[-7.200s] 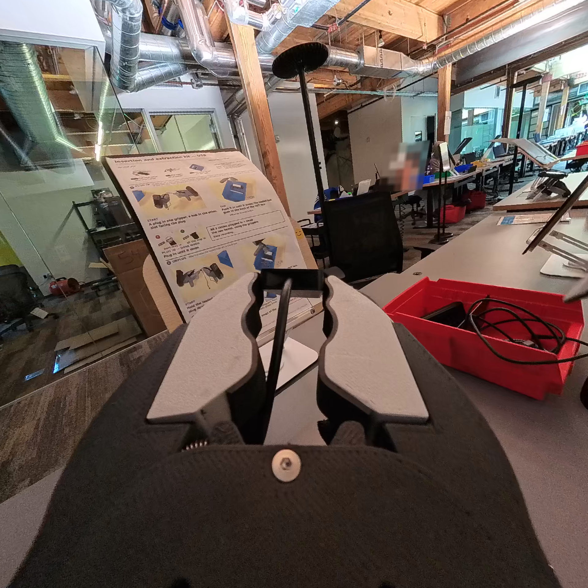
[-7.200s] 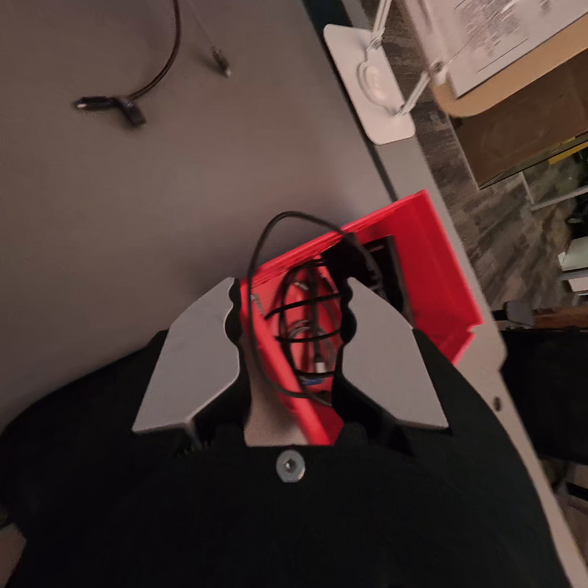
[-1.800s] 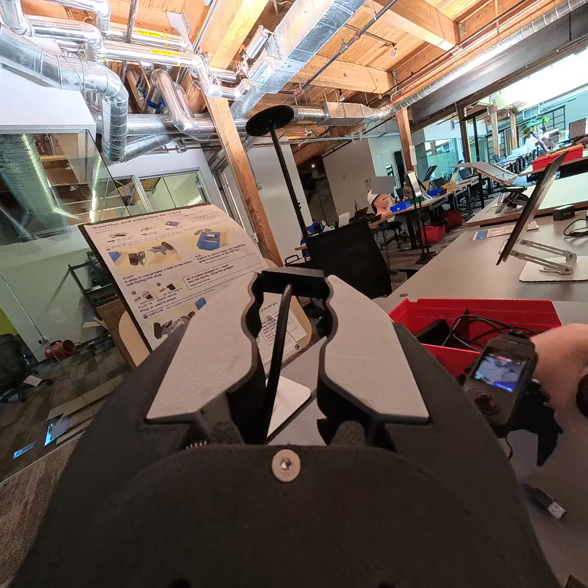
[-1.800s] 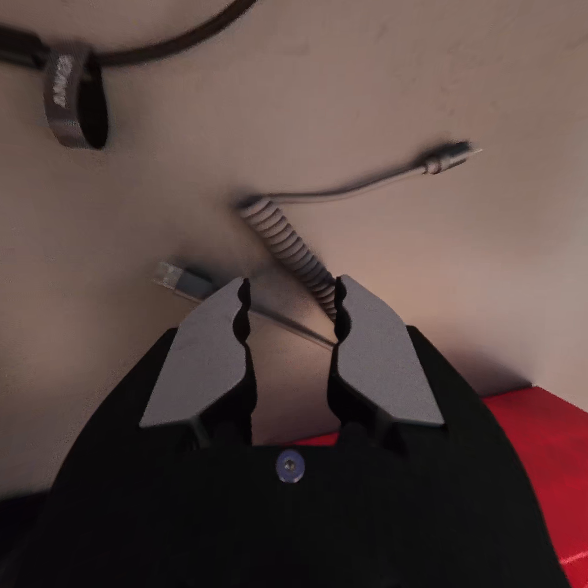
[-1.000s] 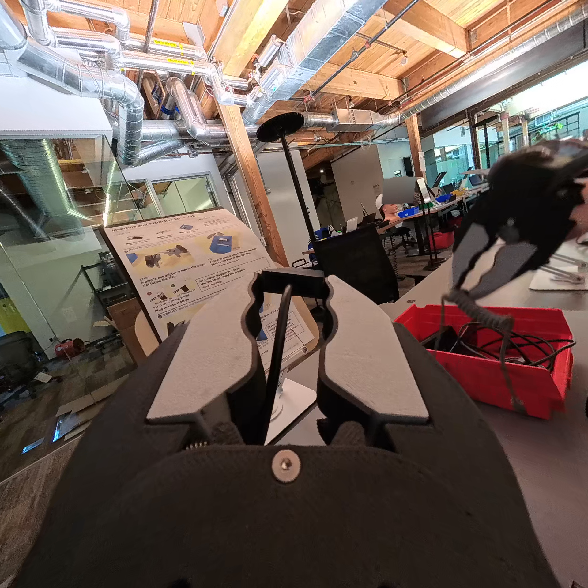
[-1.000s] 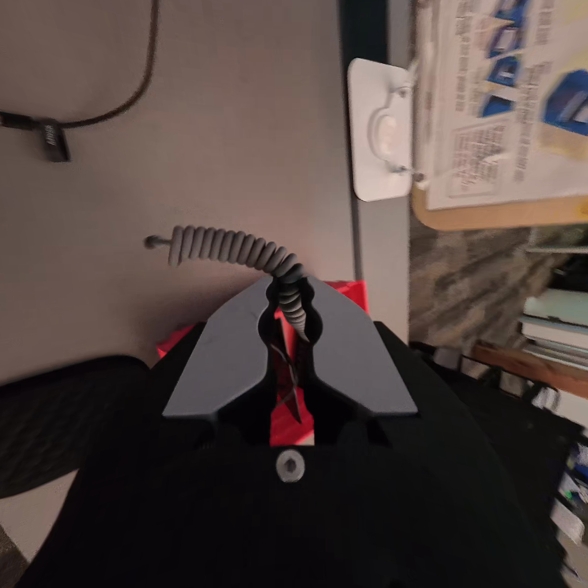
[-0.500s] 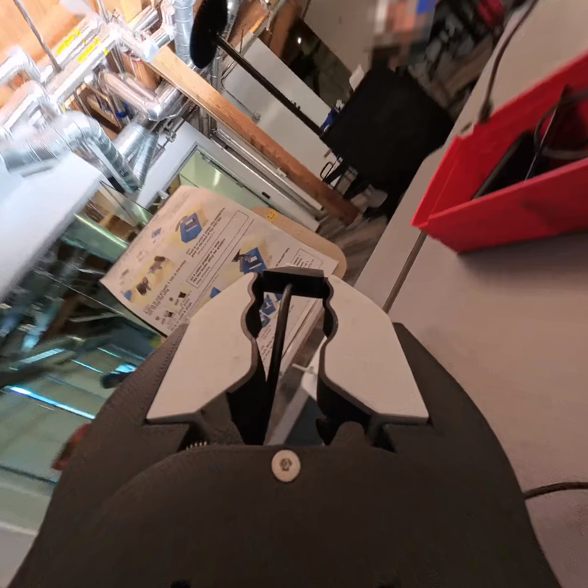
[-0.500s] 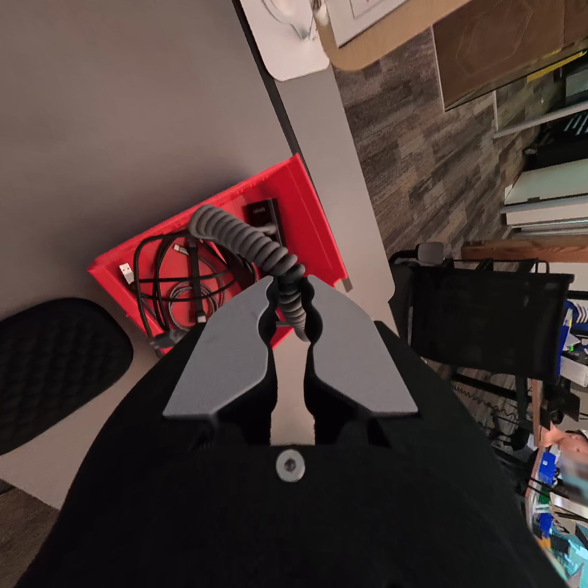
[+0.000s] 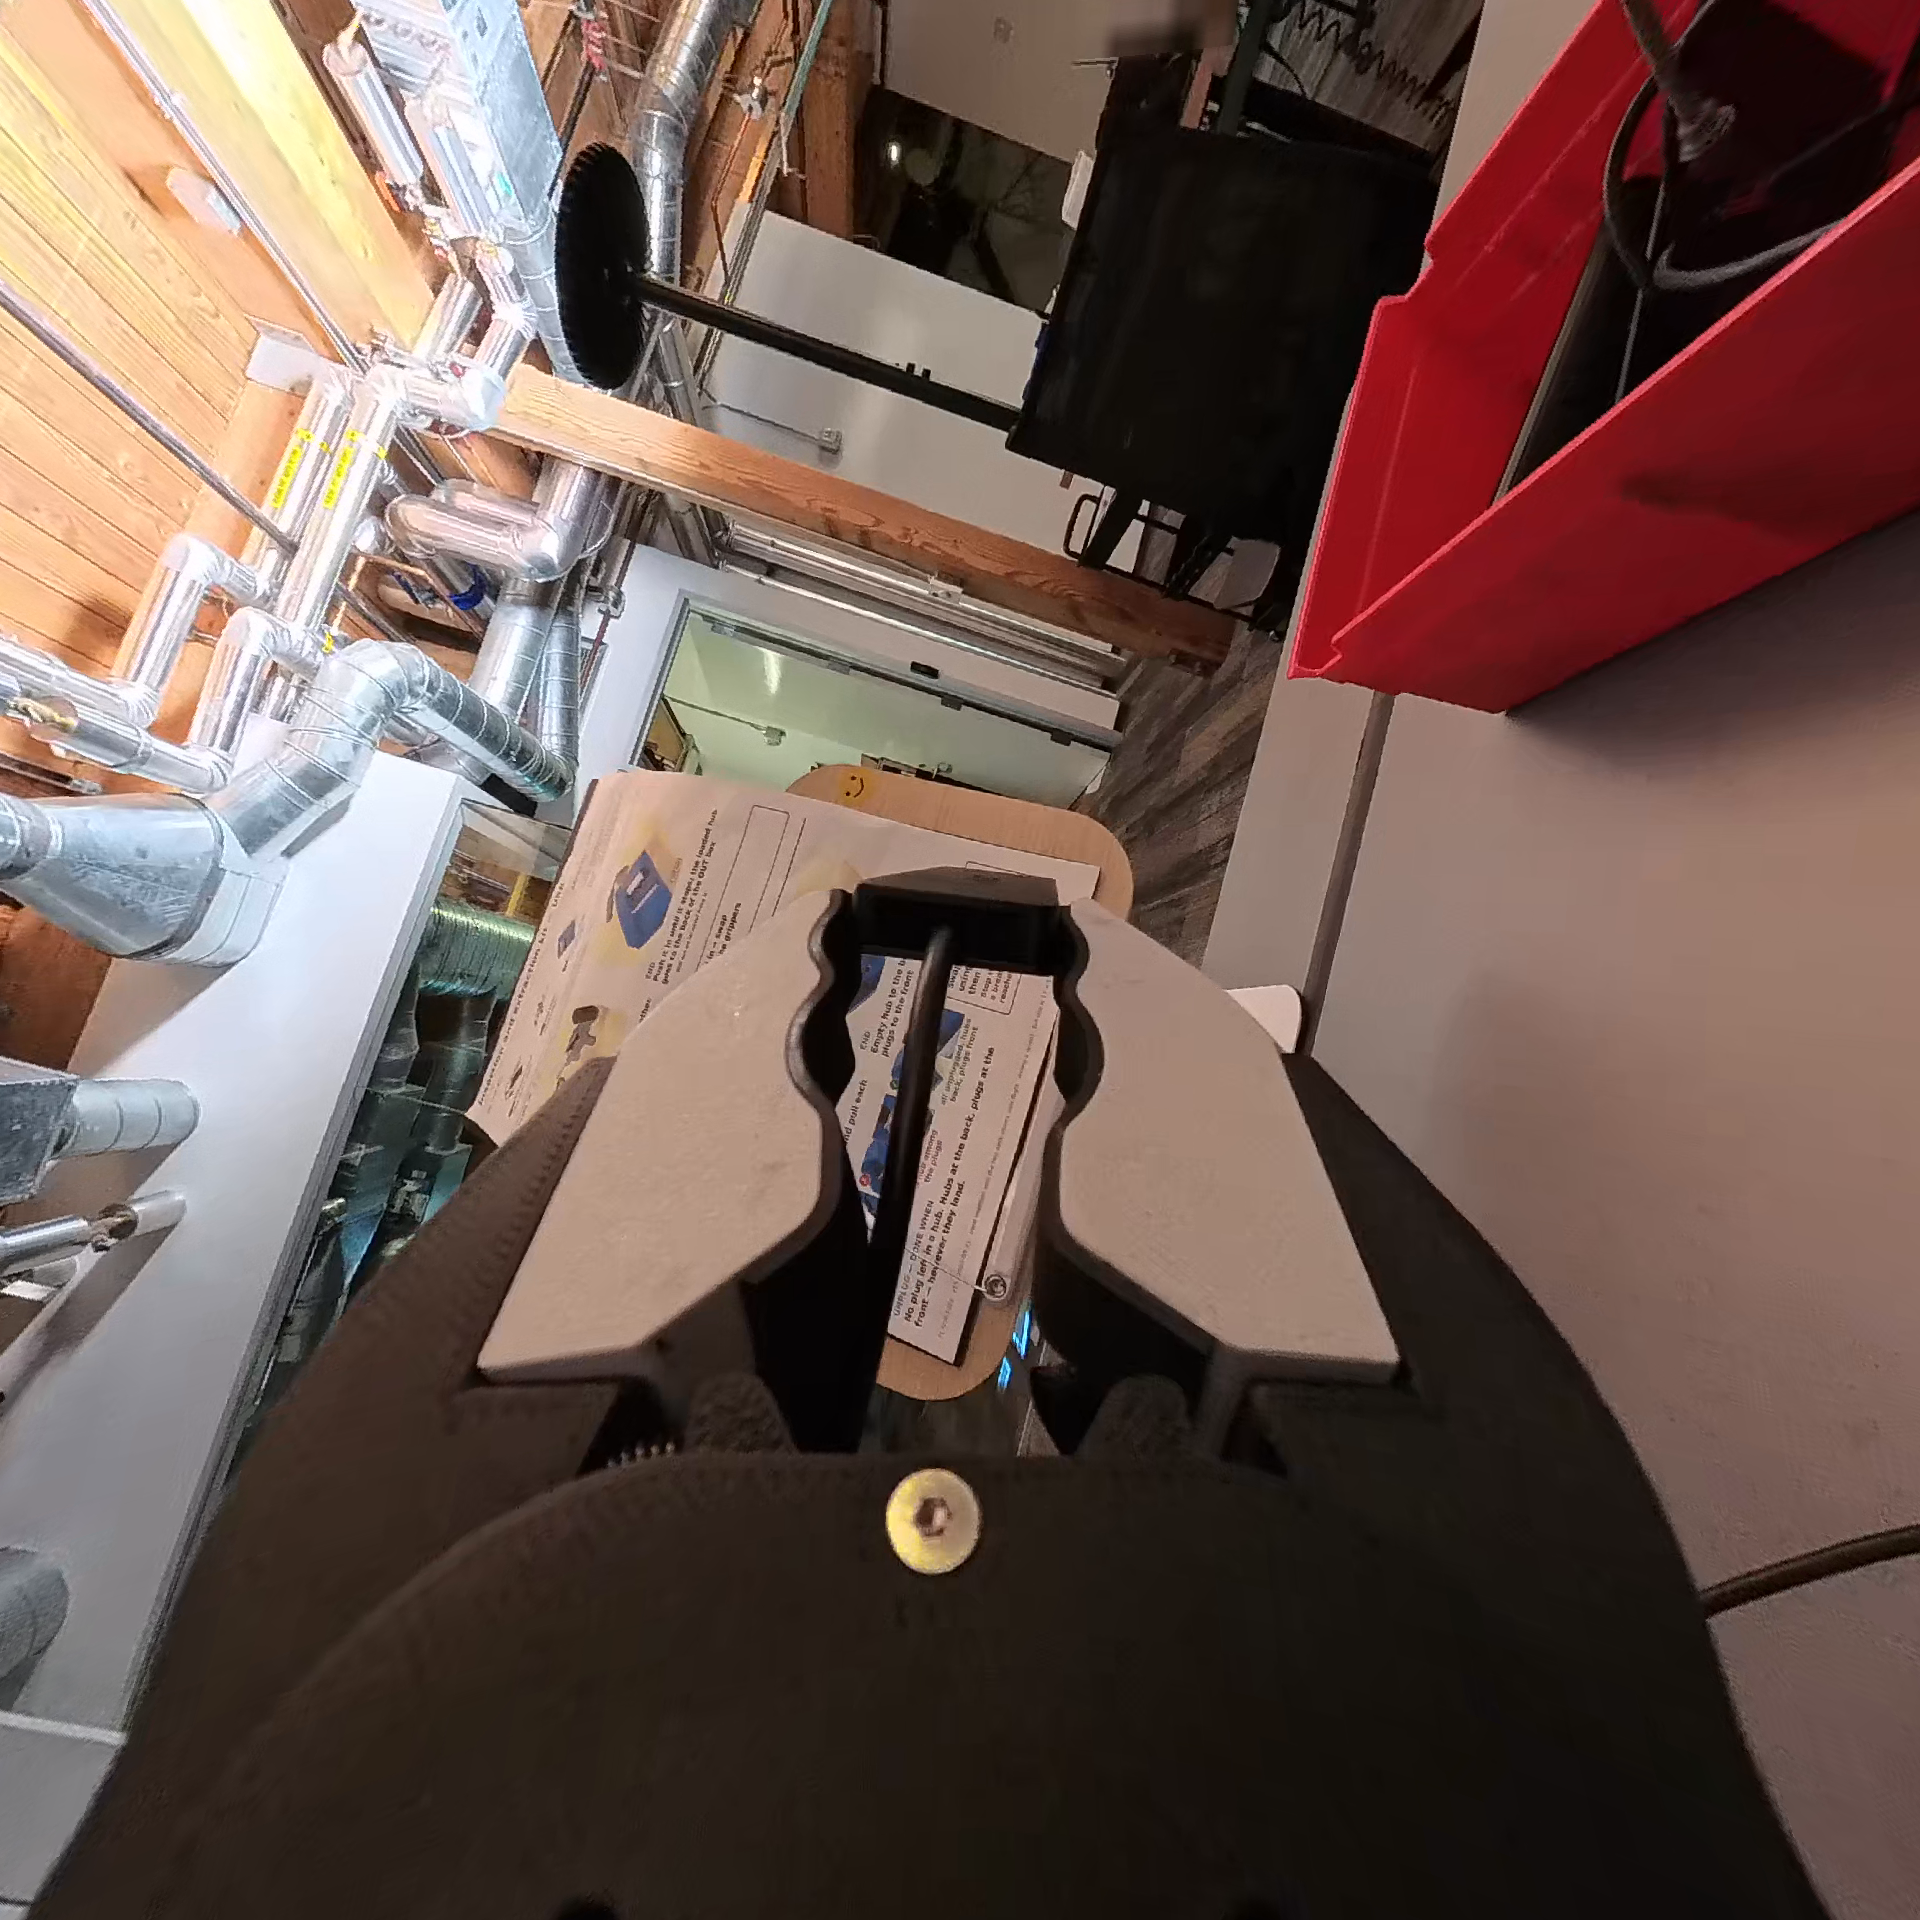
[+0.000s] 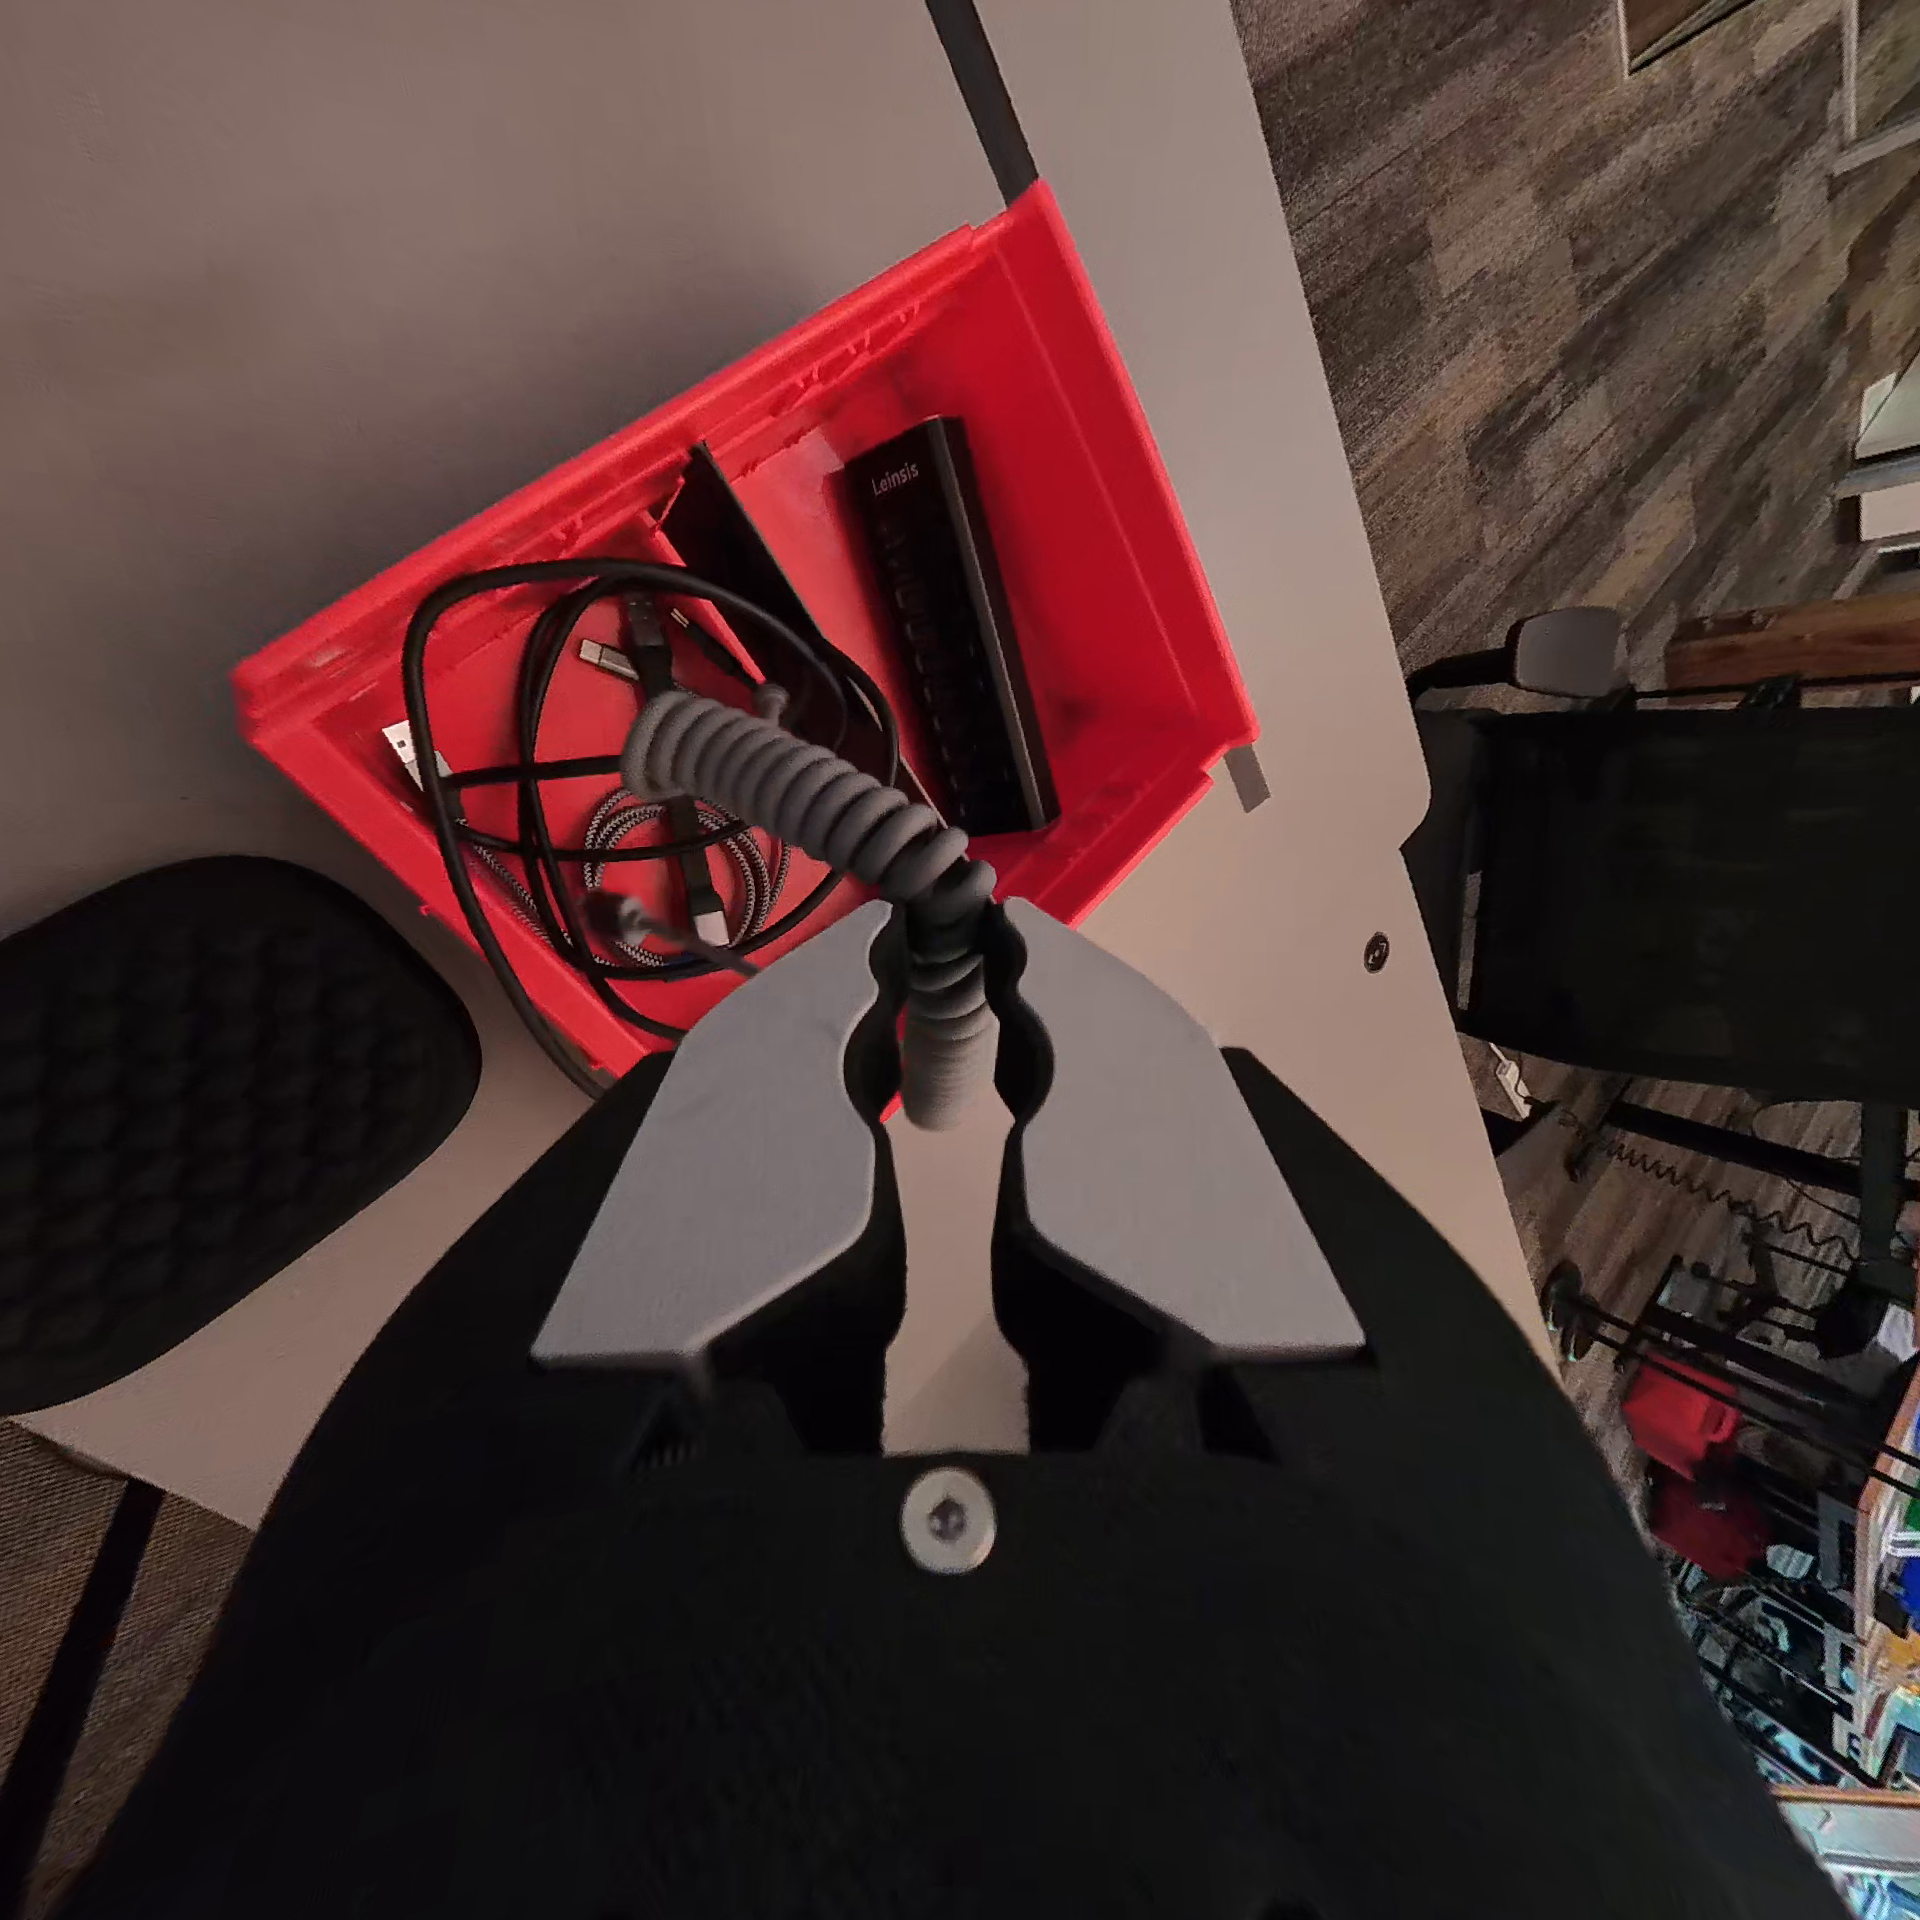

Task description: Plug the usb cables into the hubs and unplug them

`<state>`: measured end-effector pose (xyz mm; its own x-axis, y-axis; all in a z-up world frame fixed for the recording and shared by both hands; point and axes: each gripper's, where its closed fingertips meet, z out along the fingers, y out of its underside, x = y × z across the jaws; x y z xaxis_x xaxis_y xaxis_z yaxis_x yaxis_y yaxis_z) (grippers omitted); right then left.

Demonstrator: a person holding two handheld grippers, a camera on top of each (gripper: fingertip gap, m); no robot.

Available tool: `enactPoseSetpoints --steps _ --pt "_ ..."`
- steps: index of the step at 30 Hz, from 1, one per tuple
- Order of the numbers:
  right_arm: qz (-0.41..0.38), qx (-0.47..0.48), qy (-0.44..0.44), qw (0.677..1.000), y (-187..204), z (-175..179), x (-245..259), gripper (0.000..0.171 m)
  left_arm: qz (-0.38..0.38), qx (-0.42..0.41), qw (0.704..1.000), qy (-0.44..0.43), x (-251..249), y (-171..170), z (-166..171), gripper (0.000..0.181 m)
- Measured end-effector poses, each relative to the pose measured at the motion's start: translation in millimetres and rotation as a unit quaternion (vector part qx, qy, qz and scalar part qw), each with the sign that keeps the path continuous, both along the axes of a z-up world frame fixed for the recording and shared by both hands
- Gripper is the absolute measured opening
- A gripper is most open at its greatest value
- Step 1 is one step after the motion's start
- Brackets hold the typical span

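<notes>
My left gripper (image 9: 956,914) is shut on a small black hub (image 9: 956,902) held at its fingertips, with the hub's thin black cable (image 9: 914,1081) running back between the fingers. My right gripper (image 10: 940,925) is shut on a grey coiled cable (image 10: 790,779) and holds it above the red bin (image 10: 1122,436). The coil's free end hangs over the bin. Inside the bin lie a long black hub (image 10: 951,623) and a tangle of black and braided usb cables (image 10: 623,810). The bin's wall (image 9: 1621,520) also shows in the left wrist view, upper right.
The grey table (image 10: 416,260) carries the bin near its edge. A black padded object (image 10: 197,1122) lies left of the bin. An instruction sheet on a wooden board (image 9: 727,935) stands beyond the left gripper. A black chair (image 10: 1683,883) stands off the table edge. A dark cable (image 9: 1808,1558) lies on the table. Left tips to right tips: about 30 centimetres.
The right gripper has carried the coiled cable from over the bare table to above the red bin. The left gripper has rolled and swung, still holding the small hub.
</notes>
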<state>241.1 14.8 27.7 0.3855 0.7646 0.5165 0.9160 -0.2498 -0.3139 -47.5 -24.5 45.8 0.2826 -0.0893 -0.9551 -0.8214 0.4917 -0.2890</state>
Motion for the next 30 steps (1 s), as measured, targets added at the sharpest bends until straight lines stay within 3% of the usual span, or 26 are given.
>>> enactPoseSetpoints --steps 20,30 --pt "0.001 -0.001 -0.012 1.0 -2 2 -1 0.015 -0.002 0.0 1.0 -0.004 -1 -1 2 0.035" --pt "0.01 0.021 -0.031 0.999 -2 28 -17 0.015 -0.01 -0.042 0.986 -0.159 -54 -2 53 0.035"
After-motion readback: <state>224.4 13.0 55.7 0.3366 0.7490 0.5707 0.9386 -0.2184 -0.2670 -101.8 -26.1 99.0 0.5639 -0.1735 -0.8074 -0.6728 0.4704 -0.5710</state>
